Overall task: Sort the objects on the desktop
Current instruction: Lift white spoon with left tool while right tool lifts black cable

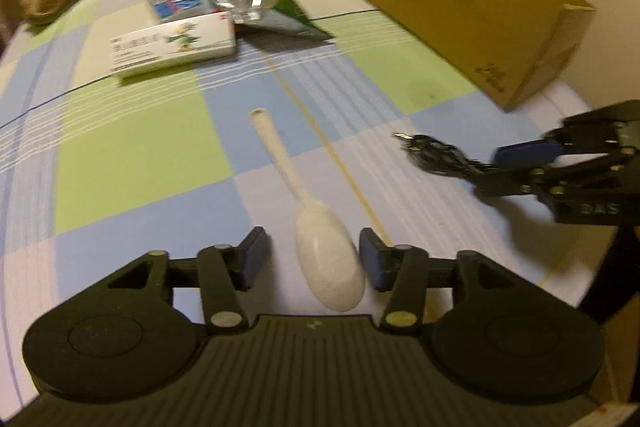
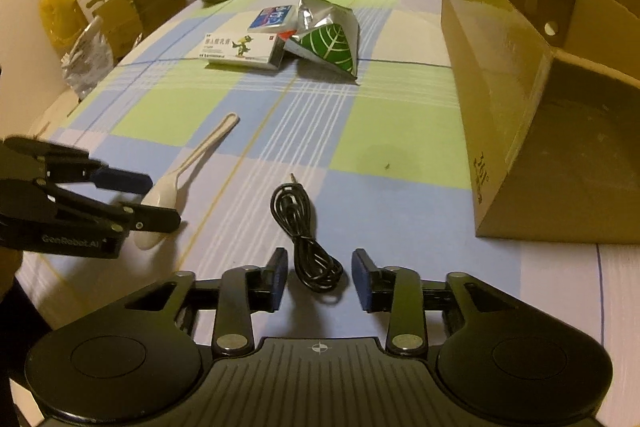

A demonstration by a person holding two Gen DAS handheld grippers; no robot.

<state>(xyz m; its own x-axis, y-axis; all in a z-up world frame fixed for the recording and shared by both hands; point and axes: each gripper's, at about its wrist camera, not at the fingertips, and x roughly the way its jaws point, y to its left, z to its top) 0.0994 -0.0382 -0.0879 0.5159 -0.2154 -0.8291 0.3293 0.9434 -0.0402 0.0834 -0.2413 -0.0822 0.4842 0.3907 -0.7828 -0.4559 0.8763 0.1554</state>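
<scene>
Left gripper (image 1: 312, 259): open wide, holding nothing; its pads stand either side of the spoon (image 1: 328, 259) bowl, not yet touching it.
Right gripper (image 2: 320, 275): open as well, empty; the coiled cable (image 2: 308, 243) lies between its fingers, near end level with the pads.
Spoon: white, flat on the checked surface (image 1: 132, 147), bowl toward me, handle pointing away to the boxes.
Cable: black, bundled in a loose coil, plug tip pointing away, well apart from the spoon.
Box (image 2: 520, 75): open cardboard, to the right of the cable; probably where things go, though I cannot be sure.
Step in hand: I judge both grippers are lined up to close, one thing each.
Doing it well, left: the bowl is smooth and rounded, so it may squirt out; I'd slide forward and pinch at the neck, pads low to the surface.
Doing it well, right: close over the thickest part of the coil so no loop hangs loose and snags.
Others: medicine box (image 2: 240, 51) and foil pouch (image 2: 328, 39) sit further back, untouched.
</scene>
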